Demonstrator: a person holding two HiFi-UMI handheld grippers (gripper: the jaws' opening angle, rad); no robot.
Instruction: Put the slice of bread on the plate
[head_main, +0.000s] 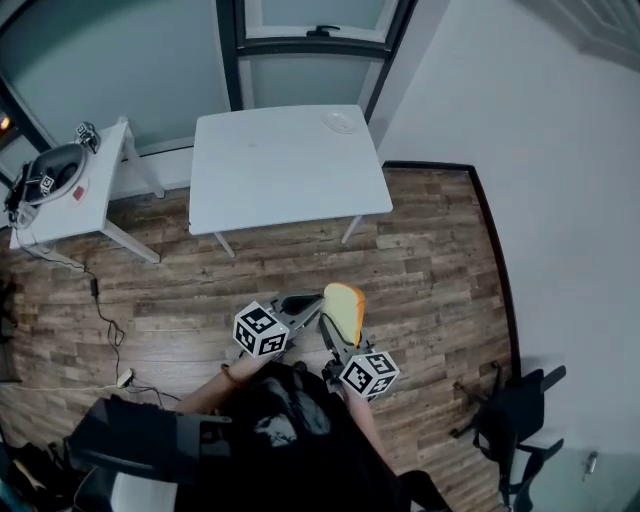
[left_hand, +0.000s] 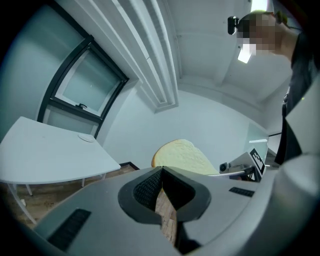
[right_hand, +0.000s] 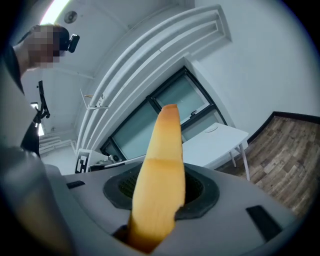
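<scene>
Head view: the slice of bread (head_main: 345, 309) stands on edge above the wooden floor (head_main: 430, 270), well short of the white table (head_main: 285, 170) and nearer the person than it. The right gripper (head_main: 335, 332) clamps the slice at its lower end. The left gripper (head_main: 308, 301) sits just beside the slice, on the side away from the wall, its jaws closed. One plate (head_main: 340, 122) lies at the table's far right corner, well apart from the slice. There are two grippers, one slice, one plate, and a second, smaller table (head_main: 100, 195) to the left of the white one.

Left gripper view: the left gripper (left_hand: 162, 173) has its jaws pressed together with nothing between them; only floor shows through the slit below. The one slice (left_hand: 182, 156) rises just past the jaw tips, its pale face turned this way. The table (left_hand: 45, 157) lies off to the left with the plate (left_hand: 86, 137) on its far end.

Right gripper view: the right gripper (right_hand: 159, 192) is closed on the slice (right_hand: 165, 145), seen edge-on, crust toward the camera, standing upright between the jaws. Beyond it the table (right_hand: 220, 145) carries the plate (right_hand: 212, 129).
</scene>
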